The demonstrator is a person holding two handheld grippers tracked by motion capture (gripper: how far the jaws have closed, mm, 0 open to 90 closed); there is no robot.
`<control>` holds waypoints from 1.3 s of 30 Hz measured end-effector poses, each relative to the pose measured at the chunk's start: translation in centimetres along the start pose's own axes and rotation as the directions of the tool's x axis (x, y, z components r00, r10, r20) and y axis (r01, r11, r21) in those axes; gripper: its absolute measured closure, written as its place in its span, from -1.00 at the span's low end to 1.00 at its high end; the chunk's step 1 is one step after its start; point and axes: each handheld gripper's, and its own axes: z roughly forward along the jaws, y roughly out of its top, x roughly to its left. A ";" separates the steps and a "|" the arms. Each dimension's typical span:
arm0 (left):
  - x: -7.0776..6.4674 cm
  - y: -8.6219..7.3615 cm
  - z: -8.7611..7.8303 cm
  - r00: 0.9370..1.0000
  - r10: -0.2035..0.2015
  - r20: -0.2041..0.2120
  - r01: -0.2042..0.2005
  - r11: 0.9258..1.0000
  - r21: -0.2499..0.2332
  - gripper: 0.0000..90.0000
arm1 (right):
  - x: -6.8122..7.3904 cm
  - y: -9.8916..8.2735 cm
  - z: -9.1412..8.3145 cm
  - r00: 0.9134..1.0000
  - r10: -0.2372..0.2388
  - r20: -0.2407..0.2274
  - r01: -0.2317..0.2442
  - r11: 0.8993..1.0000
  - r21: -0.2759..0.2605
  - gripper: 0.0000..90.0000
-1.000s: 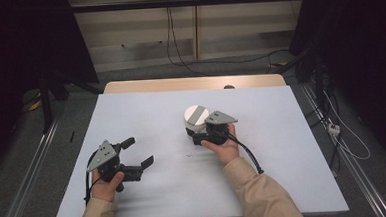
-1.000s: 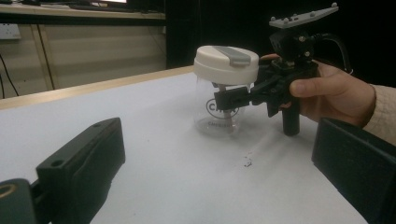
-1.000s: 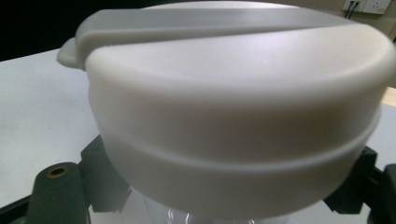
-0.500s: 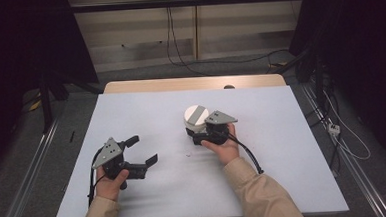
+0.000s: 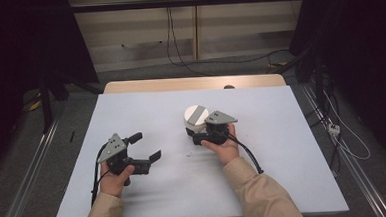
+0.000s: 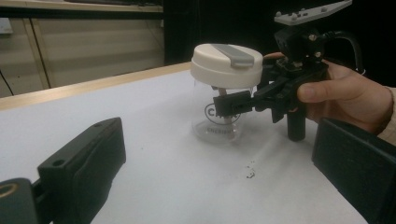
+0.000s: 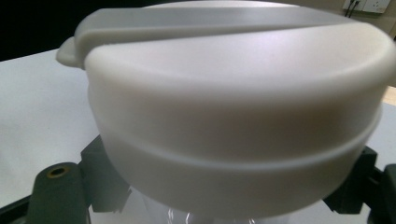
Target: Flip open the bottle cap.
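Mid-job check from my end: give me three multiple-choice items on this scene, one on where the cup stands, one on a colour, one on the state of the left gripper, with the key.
1. Where does the clear cup stand?
A. On the floor
B. On the white table, between the jaws of the right gripper
C. In the left gripper

2. What colour is the cup's lid?
A. White with a grey strip
B. Red
C. Black

3. How is the left gripper?
A. Shut on the cup
B. Shut on a cloth
C. Open, holding nothing

Key: 1 B, the left gripper view shows the right gripper's jaws on the cup's wall. 2 A, the high view shows the grey strip across the white top. 3 C, its jaws stand apart over bare table.
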 end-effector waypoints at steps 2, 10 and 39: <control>0.0 0.0 0.3 1.000 0.000 0.002 0.000 1.000 0.007 -0.94 | 0.0 0.0 0.0 1.000 -0.001 0.000 0.001 1.000 0.000 -0.59; -0.4 0.4 1.4 1.000 -0.007 0.021 0.007 1.000 0.024 -0.94 | 0.0 0.0 0.0 1.000 0.001 0.002 -0.001 1.000 0.000 -0.59; -1.1 1.9 4.6 0.999 -0.032 0.037 0.029 0.997 0.075 -0.48 | 0.0 -0.1 0.0 1.000 -0.003 0.001 0.003 1.000 0.000 -0.58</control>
